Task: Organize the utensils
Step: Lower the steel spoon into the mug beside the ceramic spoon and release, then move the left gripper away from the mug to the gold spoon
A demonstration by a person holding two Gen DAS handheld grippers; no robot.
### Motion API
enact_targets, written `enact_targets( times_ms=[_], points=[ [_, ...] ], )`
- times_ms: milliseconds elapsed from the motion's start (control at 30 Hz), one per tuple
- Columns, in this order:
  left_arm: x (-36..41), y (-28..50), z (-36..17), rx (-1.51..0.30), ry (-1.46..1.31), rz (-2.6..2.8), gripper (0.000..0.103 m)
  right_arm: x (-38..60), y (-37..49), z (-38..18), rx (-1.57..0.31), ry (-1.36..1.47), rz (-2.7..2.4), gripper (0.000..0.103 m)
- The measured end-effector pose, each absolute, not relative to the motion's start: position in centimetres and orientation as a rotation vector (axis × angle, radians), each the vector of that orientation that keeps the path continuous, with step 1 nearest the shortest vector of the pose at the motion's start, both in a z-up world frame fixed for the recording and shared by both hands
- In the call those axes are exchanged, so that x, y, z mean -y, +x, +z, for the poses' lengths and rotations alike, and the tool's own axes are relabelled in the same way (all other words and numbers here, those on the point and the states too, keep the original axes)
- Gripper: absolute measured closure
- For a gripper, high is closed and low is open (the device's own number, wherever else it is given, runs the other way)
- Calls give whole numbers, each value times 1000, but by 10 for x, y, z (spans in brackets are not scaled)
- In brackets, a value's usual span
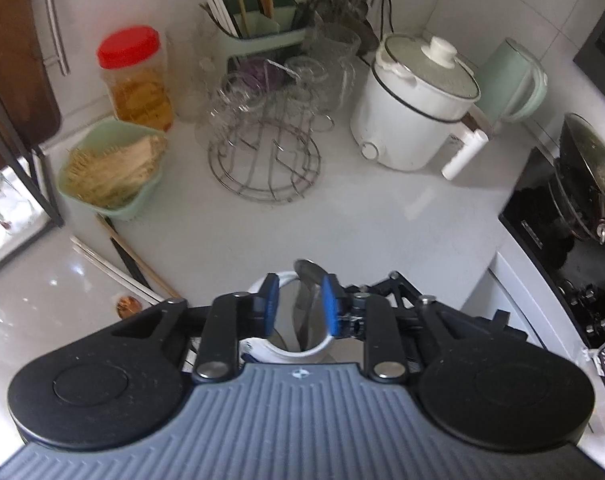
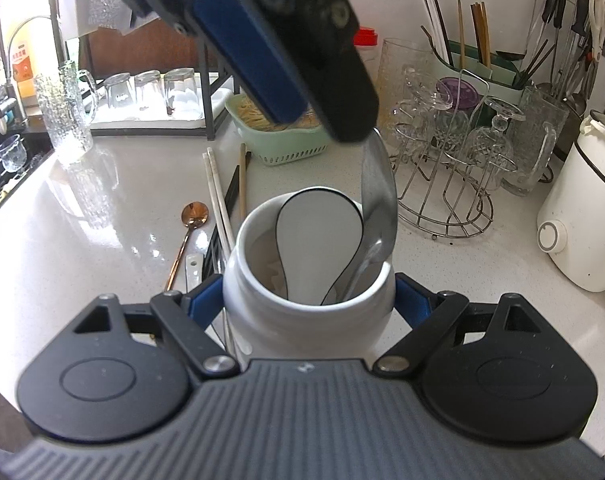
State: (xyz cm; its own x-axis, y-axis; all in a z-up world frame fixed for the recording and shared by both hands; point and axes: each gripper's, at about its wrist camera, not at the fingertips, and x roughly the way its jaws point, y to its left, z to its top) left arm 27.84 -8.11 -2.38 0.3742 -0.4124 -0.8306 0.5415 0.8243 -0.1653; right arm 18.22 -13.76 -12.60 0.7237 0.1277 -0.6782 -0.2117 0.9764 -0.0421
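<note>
Right hand-held gripper (image 2: pixel 308 300), lower centre of the right wrist view: its blue pads press on either side of the white jar (image 2: pixel 308 280), apparently to keep it from tipping while utensils go in. Left hand-held gripper (image 2: pixel 322 120), entering from the upper left of that view: jaws part-open over the jar mouth, its tip at the bowl end of the steel spoon (image 2: pixel 376 200); in the left wrist view the pads stand clear of the spoon, so it looks released. The spoon leans handle-down against the jar's right rim beside a white ladle-spoon (image 2: pixel 318 224). Left of the jar, on the desk (image 2: pixel 102 240), a copper spoon (image 2: pixel 194 216) and chopsticks (image 2: pixel 218 192) lie loose, likely next to be sorted. Upper right: a glass rack (image 2: pixel 446 184) and a green utensil caddy (image 2: pixel 482 76).
</note>
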Motion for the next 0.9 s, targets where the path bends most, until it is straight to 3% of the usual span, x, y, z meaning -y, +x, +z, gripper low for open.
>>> enact_targets(
  times_ms=[100, 600, 900],
  points=[
    [75, 276, -19, -983, 127, -603, 62, 137, 182, -126, -738, -121, 187, 12],
    [39, 266, -12, -838, 56, -485, 61, 137, 181, -126, -733, -115, 177, 12],
    [4, 264, -40, -886, 3, -391, 61, 136, 180, -126, -729, -116, 175, 12]
  ],
)
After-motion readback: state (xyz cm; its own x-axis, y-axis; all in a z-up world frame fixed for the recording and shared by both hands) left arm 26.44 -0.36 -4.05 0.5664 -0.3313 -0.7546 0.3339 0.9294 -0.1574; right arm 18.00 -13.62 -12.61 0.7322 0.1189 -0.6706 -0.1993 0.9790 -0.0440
